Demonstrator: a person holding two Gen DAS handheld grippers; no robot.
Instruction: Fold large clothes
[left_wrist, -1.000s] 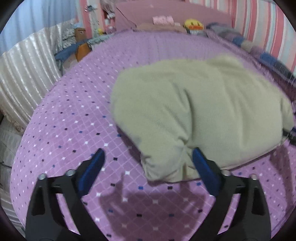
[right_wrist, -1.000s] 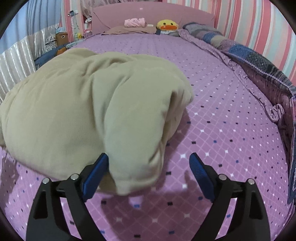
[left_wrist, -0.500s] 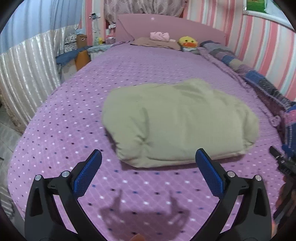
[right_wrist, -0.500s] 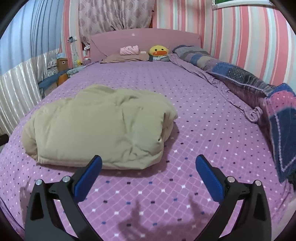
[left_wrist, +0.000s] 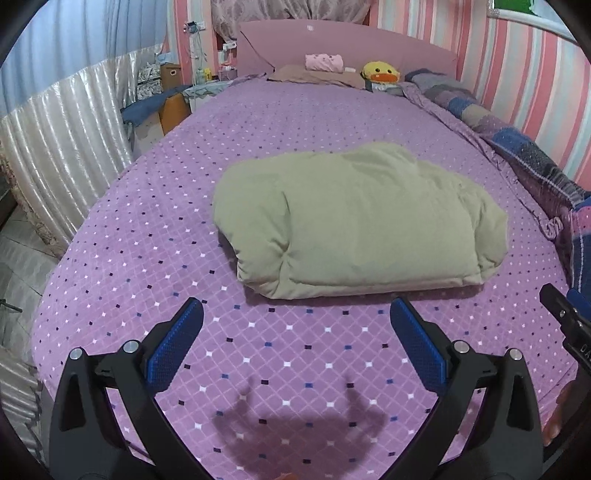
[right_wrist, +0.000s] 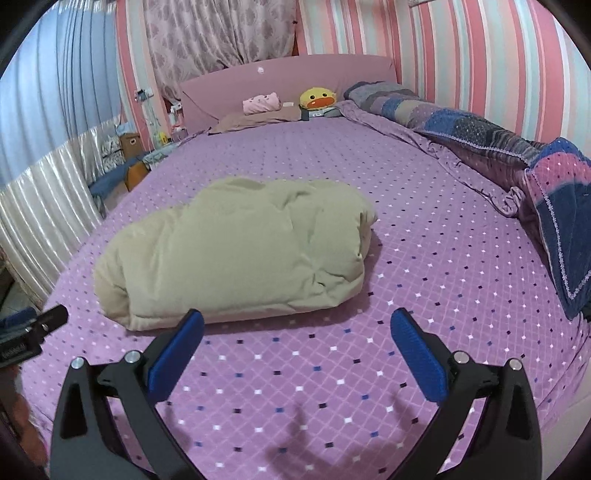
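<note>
A: Judging from how the bundle lies, what could be undone from here?

B: The left tongs (left_wrist: 295, 317) are held wide apart above the bed (left_wrist: 110, 236), with nothing between the blue pads; the right tongs (right_wrist: 297, 326) are spread just as wide, also empty. The folded beige garment (left_wrist: 362, 221) is left resting on the purple bedspread, near the middle of the bed, apart from both tools. It is thick and puffy, so the top layer could be pushed back open by its own springiness, since no weight is kept on it.

A: Where would that be seen first?

B: At the left end, where rounded folded edges are stacked and pinched; a loose flap could slide out there. On the right, a corner is seen bulging, and it could be caught if the tongs are brought in low.

A: And its lie?

B: The long axis is laid across the bed, left to right, with the open hem edge turned toward the foot of the bed.
</note>
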